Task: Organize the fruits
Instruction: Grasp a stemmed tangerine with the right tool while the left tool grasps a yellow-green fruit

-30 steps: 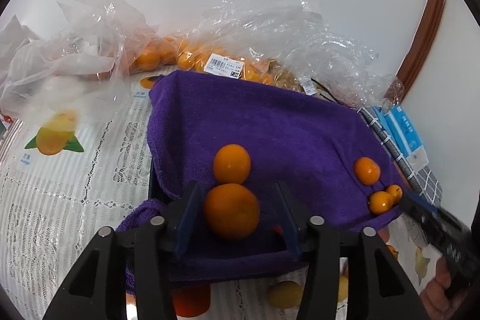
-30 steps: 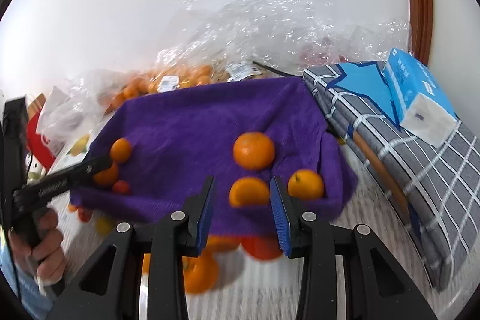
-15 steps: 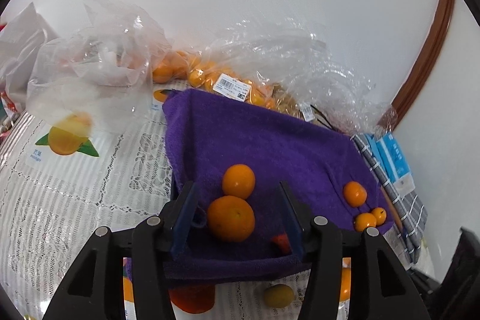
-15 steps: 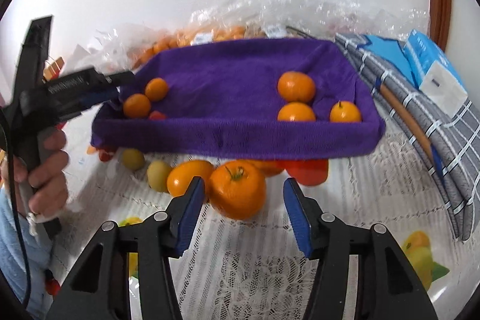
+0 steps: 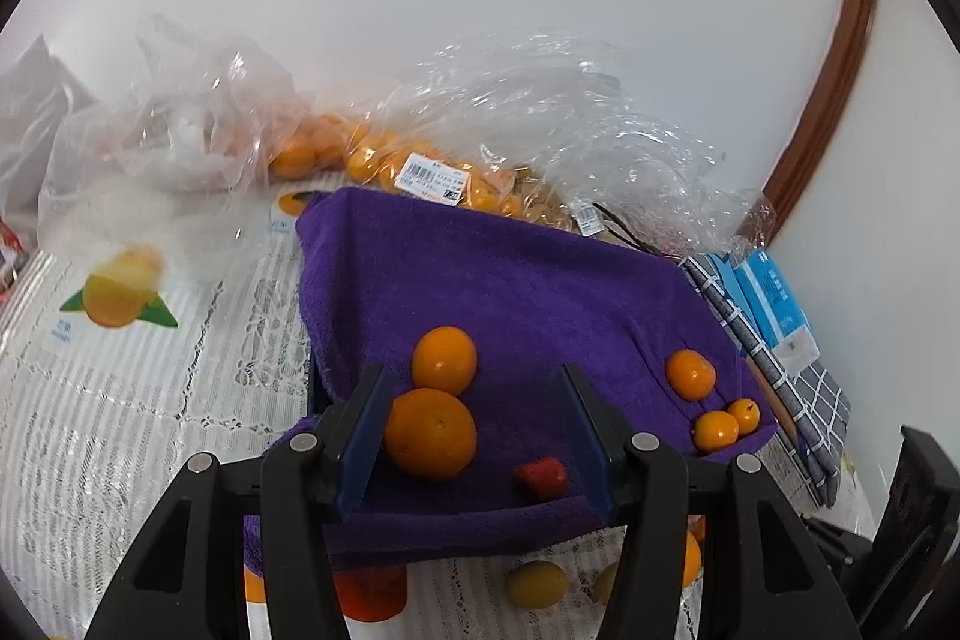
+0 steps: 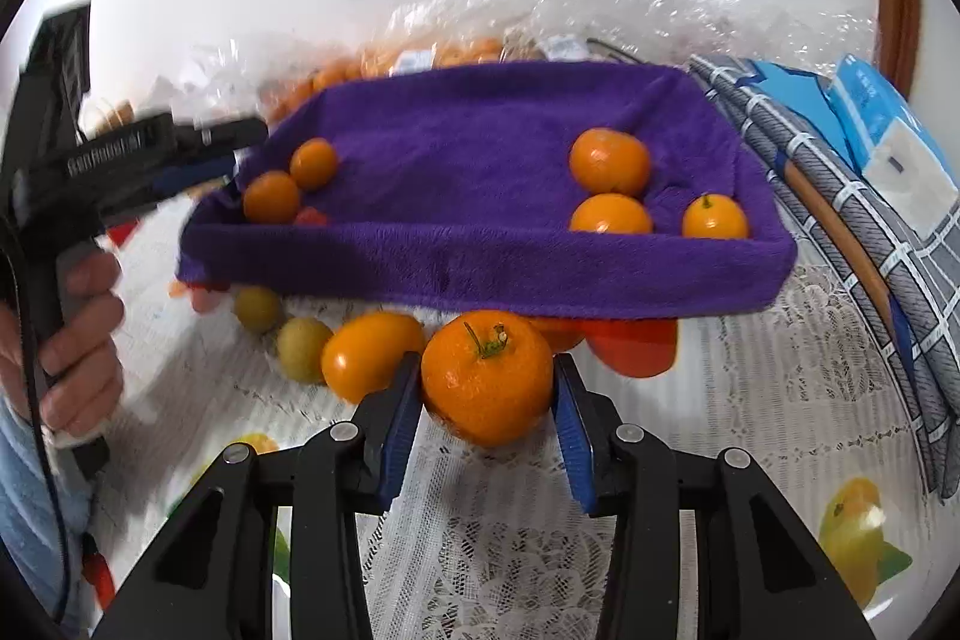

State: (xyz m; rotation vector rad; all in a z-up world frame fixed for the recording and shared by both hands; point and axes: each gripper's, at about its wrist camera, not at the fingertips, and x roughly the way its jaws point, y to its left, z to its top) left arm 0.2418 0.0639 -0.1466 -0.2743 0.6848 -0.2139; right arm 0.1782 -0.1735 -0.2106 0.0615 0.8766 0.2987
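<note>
A box lined with a purple towel (image 5: 516, 292) holds several oranges. In the left wrist view my left gripper (image 5: 471, 433) is open above its near edge, with a large orange (image 5: 429, 433) and a small red fruit (image 5: 540, 477) lying between its fingers on the towel. In the right wrist view my right gripper (image 6: 485, 400) has its blue pads against both sides of a stemmed orange (image 6: 487, 382) on the tablecloth in front of the purple box (image 6: 480, 256). The left gripper (image 6: 138, 148) shows at the box's left end, held by a hand.
Loose fruits lie under the box's front edge: an orange (image 6: 369, 352), a red tomato (image 6: 633, 346), small yellow-green fruits (image 6: 303, 349). Clear bags of oranges (image 5: 372, 160) lie behind. A checked cloth (image 6: 852, 232) and blue tissue pack (image 6: 888, 130) lie right.
My right gripper dropped from over the box to the table in front and closed on the stemmed orange. My left gripper drew back slightly and stays open.
</note>
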